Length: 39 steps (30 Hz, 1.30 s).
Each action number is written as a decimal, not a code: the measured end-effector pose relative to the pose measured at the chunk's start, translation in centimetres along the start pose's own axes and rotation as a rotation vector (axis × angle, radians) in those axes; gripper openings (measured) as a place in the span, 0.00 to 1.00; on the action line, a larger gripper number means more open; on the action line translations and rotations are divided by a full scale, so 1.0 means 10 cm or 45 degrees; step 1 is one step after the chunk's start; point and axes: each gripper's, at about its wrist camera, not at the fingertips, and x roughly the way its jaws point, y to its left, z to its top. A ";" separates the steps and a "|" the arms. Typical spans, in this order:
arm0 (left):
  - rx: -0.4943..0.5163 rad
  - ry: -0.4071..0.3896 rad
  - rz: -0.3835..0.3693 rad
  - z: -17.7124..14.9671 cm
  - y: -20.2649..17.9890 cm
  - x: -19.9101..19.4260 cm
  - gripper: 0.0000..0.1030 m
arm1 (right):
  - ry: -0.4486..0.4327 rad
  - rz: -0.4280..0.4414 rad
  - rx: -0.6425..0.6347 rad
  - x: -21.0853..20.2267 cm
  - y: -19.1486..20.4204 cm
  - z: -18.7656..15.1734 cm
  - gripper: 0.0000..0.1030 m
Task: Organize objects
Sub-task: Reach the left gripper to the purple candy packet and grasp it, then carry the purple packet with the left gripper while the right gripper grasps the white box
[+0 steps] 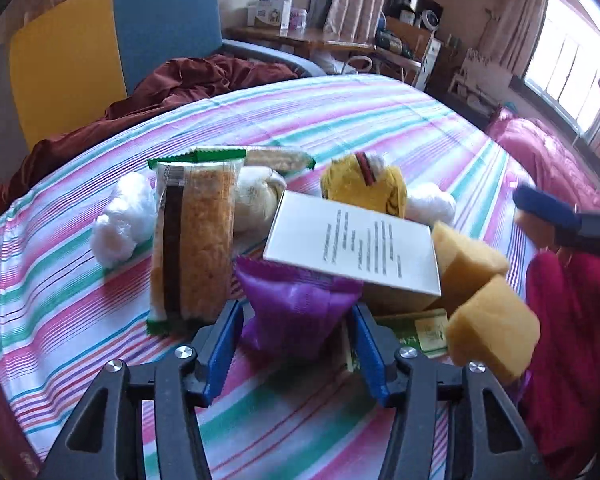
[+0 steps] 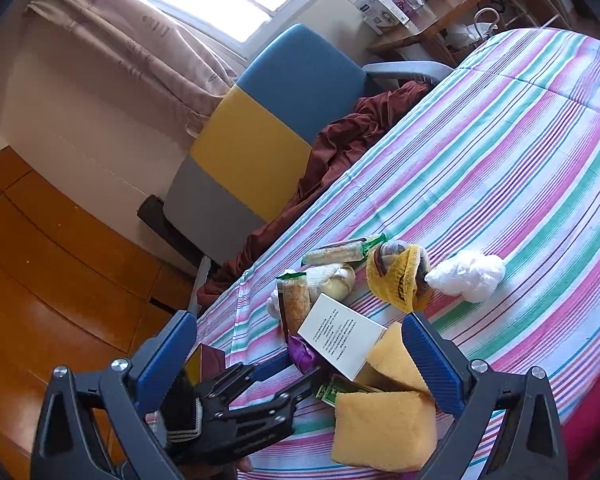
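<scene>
Purple crinkled foil marks the snack packet (image 1: 296, 312) that sits between the blue-padded fingers of the left gripper (image 1: 296, 344), at the near edge of a heap on the striped pink, green and white bedsheet (image 1: 340, 120). The jaws stand about half open and bracket the packet's sides; the pads look close to the foil, but whether they press on it yet I cannot tell, so I would not call it gripped.

The right gripper (image 2: 300, 356) hangs wide open beside the pile with nothing in it, one blue finger near the sponges.

Nothing looks sorted so far. Everything lies jumbled in one cluster: a clear-wrapped orange rice cracker bar with green ends (image 1: 196, 240) stands on end just left of the purple packet; a white printed cardboard box (image 1: 356, 240) leans tilted over the packet's top; two yellow foam sponge blocks (image 1: 488, 320) lie to the right, one against the other; a flat green sachet (image 1: 424, 332) peeks from under them. Behind are a rolled yellow sock bundle (image 1: 364, 188), a cream cloth roll (image 1: 256, 196), a second long green-ended bar (image 1: 276, 158) and two wads of white crumpled plastic (image 1: 120, 216), one on each side.

No tray, basket or separate group shows in either view, so where things should go is unclear. By my reading the task is at its start, with the purple packet as the first pick and all the rest left.
</scene>
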 end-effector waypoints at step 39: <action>-0.176 -0.103 -0.054 -1.42 0.05 -1.45 0.31 | 0.589 -0.767 -0.884 1.62 0.37 -0.34 0.85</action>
